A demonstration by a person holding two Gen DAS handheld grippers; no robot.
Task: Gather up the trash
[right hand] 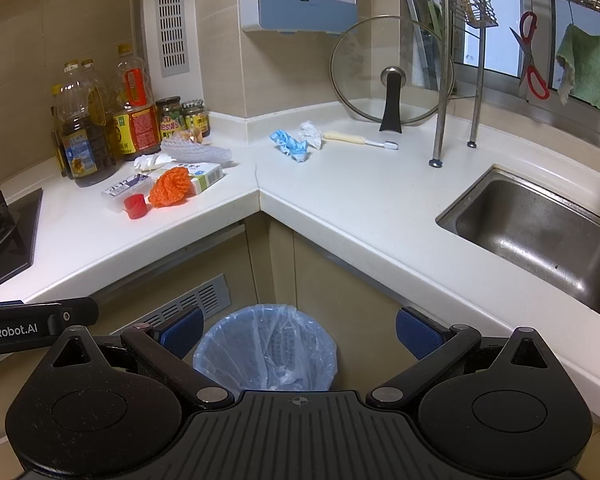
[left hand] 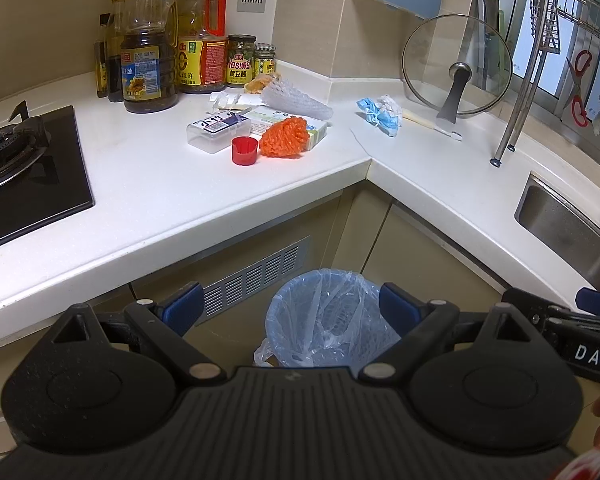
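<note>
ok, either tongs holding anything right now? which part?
Nothing held. Left tongs and right tongs are both open and empty, above the lined bin. The trash is on the counter.

Tall plastic oil bottles (left hand: pixel 150 52) and glass sauce jars (left hand: pixel 241 61) stand at the white countertop's (right hand: pixel 340 208) back edge. A round glass pot lid (right hand: pixel 388 70) leans upright in the far corner. A steel sink (right hand: pixel 540 232) is sunk near the right edge, a black gas hob (left hand: pixel 24 176) at the left.

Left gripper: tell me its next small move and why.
Probably raise the left gripper toward the red cap at the near edge of the clutter. Both grippers are open and empty above the lined bin, and all the trash lies on the counter.
</note>
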